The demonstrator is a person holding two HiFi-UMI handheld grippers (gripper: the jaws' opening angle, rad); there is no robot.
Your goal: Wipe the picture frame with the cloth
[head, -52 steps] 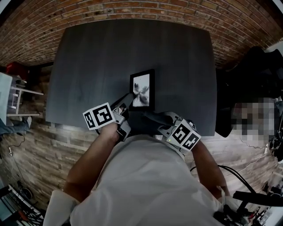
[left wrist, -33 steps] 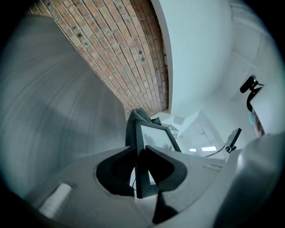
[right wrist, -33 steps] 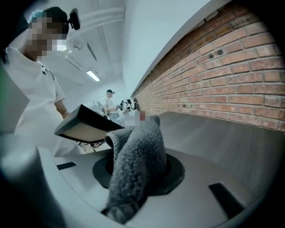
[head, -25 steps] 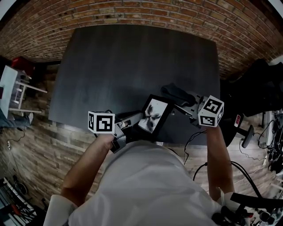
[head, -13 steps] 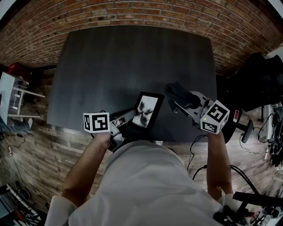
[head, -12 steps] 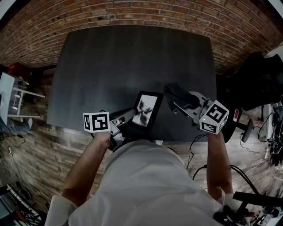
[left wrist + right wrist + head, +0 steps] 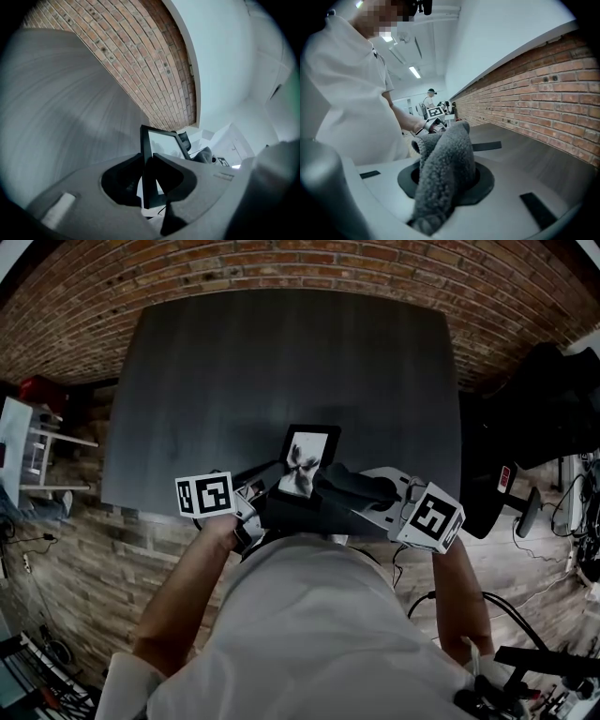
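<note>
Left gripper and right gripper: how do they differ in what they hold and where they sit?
The left gripper holds the black picture frame by its edge; the right gripper holds a bunched grey cloth. The left gripper sits at the frame's left; the right gripper at its right, cloth by the lower corner. Both are shut on something.

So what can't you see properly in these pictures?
- Head view: the cloth covers the near corner of the picture frame. Whether they touch is unclear, and the picture inside is too small to tell.
- Left gripper view: the left gripper, clamped on the frame's edge, hides its lower part.
- Right gripper view: the cloth buries the jaws of the right gripper. The frame doesn't show, probably because it is behind the cloth.
</note>
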